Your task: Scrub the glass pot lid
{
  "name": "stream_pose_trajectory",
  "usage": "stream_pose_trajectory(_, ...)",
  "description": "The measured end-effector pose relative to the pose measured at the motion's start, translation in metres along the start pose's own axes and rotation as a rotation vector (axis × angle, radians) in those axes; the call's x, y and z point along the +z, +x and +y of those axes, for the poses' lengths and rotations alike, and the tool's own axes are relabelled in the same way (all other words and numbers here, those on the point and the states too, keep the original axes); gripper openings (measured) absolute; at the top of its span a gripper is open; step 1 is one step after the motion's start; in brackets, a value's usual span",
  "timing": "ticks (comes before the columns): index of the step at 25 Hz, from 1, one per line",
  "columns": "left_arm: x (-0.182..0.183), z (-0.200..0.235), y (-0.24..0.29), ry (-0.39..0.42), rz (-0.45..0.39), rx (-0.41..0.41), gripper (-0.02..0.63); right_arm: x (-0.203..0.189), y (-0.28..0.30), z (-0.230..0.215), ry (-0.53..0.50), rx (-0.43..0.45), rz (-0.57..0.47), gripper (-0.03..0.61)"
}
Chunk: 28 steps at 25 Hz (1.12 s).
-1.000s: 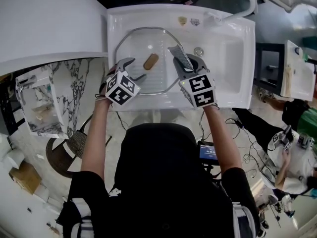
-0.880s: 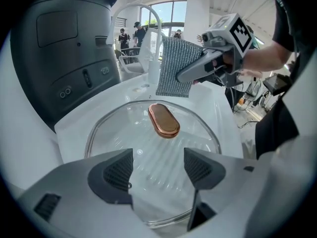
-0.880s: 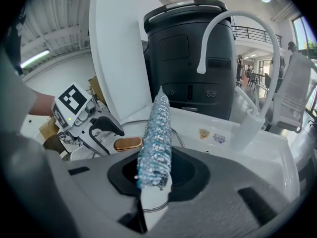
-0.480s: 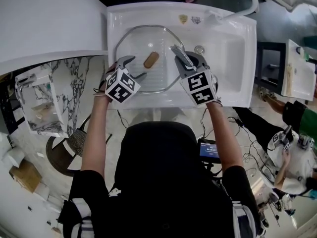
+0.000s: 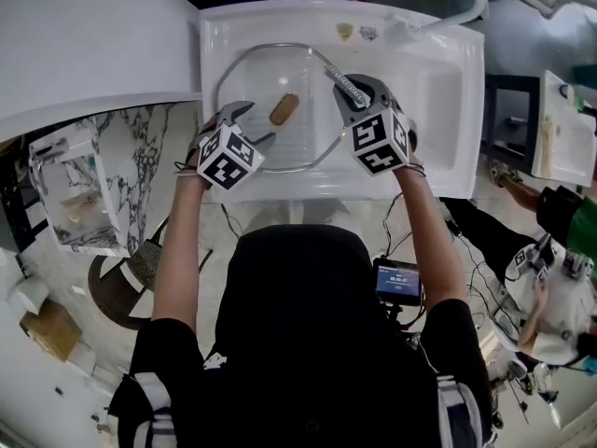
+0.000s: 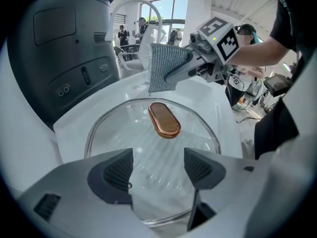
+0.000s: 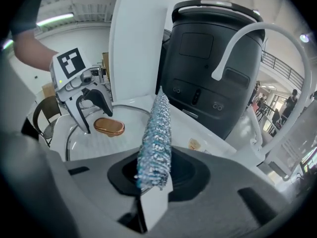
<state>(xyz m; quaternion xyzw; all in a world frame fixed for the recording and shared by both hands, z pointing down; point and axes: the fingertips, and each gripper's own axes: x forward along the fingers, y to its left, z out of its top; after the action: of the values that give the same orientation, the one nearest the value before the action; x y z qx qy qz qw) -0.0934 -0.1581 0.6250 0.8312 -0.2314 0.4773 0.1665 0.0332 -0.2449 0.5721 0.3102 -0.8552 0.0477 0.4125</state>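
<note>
Here is a mock kitchen station set up inside a large, bright hall, more test lab than home. A white sink [image 5: 448,91] with a curved white tap [image 7: 252,36] and a big dark appliance [image 7: 213,53] behind it stands alone on a pale floor, with loose black cables [image 5: 464,250] and a small lit screen [image 5: 395,282] beside the person using it. Around it are tall windows [image 6: 163,9], a strip light [image 7: 54,20] on a high ceiling, an upper-level railing [image 7: 280,63] and other people [image 6: 142,24] busy in the background.

No legible text or labels.
</note>
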Motion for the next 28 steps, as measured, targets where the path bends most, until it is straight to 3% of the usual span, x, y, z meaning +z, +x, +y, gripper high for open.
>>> stream_pose_trajectory(28, 0.001, 0.0, 0.001, -0.015, 0.013, 0.009, 0.295, -0.017, 0.016, 0.018, -0.019, 0.06, -0.049, 0.069)
